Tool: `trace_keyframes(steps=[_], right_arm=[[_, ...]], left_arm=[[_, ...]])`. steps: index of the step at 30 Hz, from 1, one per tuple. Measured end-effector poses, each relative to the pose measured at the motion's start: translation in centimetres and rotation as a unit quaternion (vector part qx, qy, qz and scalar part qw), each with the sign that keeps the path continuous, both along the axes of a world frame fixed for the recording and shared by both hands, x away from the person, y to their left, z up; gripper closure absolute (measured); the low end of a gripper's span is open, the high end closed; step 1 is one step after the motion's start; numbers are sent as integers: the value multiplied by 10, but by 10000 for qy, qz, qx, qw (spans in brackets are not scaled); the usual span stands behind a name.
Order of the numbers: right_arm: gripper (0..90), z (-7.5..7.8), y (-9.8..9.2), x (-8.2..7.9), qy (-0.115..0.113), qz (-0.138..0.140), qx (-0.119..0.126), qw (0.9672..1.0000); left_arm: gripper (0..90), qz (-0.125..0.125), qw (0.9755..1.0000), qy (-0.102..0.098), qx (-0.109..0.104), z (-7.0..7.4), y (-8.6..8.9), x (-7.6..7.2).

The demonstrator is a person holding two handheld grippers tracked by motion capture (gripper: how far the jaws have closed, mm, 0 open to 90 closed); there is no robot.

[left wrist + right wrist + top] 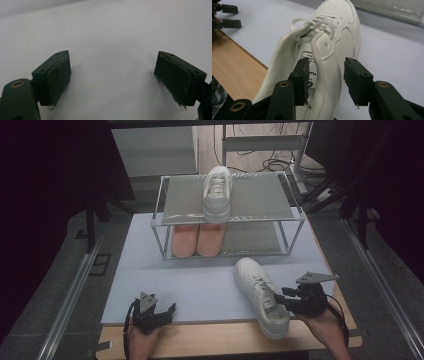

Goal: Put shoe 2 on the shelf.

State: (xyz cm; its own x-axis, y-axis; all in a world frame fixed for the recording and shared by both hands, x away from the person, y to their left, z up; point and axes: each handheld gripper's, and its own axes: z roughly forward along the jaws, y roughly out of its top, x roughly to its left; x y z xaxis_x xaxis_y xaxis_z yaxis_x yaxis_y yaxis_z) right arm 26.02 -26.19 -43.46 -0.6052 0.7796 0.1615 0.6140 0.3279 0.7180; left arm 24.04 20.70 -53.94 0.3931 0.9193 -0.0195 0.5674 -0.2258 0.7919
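Two grippers sit low in the high view: the left gripper [172, 309] at lower left, open and empty on the mat [200, 280]. At lower right, the right gripper [278, 298] straddles the white sneaker's [261, 296] collar wall, jaws parted, pads not pressing. Its long axis runs toe-up toward the rack [227, 215].

A: Where is free room on the surface [200, 285]?

B: In the middle, between the left gripper [159, 312] and the white sneaker [261, 295], and in front of the shoe rack [165, 220].

A: And obstacles?

B: The sneaker lies at the right near edge. The top shelf has room beside the second sneaker [217, 194]; below, pink slippers [197, 240] fill the left part.
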Motion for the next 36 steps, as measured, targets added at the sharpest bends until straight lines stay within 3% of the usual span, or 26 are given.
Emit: trace_keyframes(steps=[9, 16, 21, 25, 31, 36], right_arm=[[567, -11, 8, 12, 73, -28, -38, 10000], [741, -6, 7, 10, 108, -181, -107, 9997], [810, -7, 1, 13, 390, -293, 259, 9985], [821, -10, -6, 16, 635, -381, 656, 9951], [834, -14, -15, 19, 996, -470, 1401, 9840], [839, -14, -20, 21, 1157, -520, 1773, 9759]], left_arm=[[138, 0, 10000, 1, 0, 0, 0, 0], [139, 0, 10000, 1, -1, 0, 0, 0], [138, 0, 10000, 1, -1, 0, 0, 0], [138, -1, 10000, 2, -1, 0, 0, 0], [138, -1, 10000, 1, -1, 0, 0, 0], [138, -1, 10000, 1, 0, 0, 0, 0]])
